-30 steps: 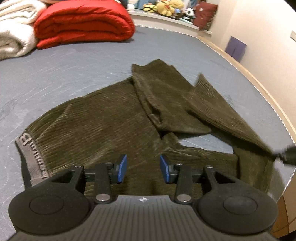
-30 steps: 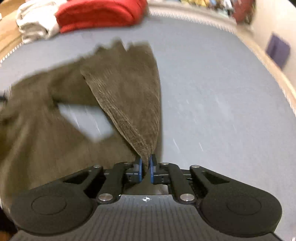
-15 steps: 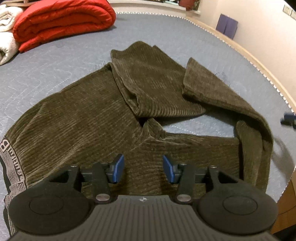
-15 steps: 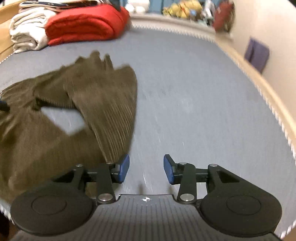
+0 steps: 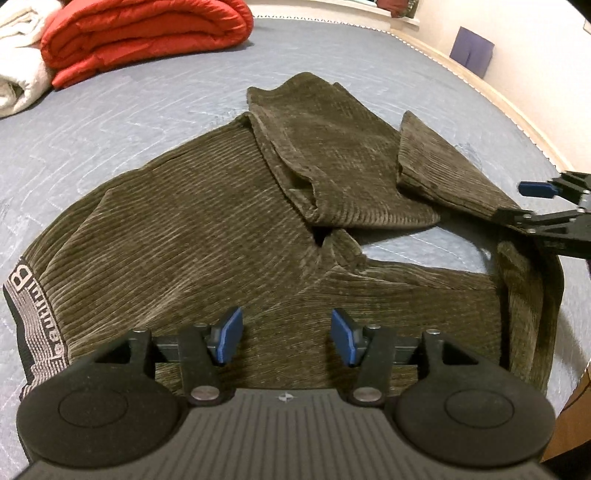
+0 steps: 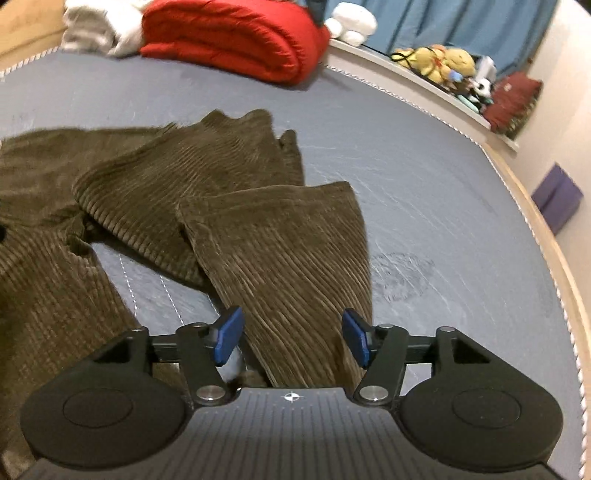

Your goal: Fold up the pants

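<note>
Olive corduroy pants (image 5: pixel 192 221) lie spread on the grey bed, both legs doubled back toward the seat, the grey waistband (image 5: pixel 35 325) at the left. My left gripper (image 5: pixel 287 339) hovers over the seat near the crotch, jaws opening, with nothing pinched between its pads. The right gripper (image 6: pixel 291 341) hangs above the folded-back right leg (image 6: pixel 288 251), jaws opening too, pads clear of the cloth. In the left wrist view the right gripper (image 5: pixel 524 203) enters from the right edge, beside that leg's bend.
A folded red duvet (image 5: pixel 144 33) and a white blanket (image 5: pixel 18 74) lie at the far end of the bed. A ledge with plush toys (image 6: pixel 439 62) runs behind. The bed's wooden edge (image 6: pixel 546 236) curves along the right, by a purple box (image 6: pixel 557 195).
The right gripper let go of the leg cuff, which dropped flat onto the bed, and its jaws spread wide. My left gripper's jaws widened and it sank closer to the seat.
</note>
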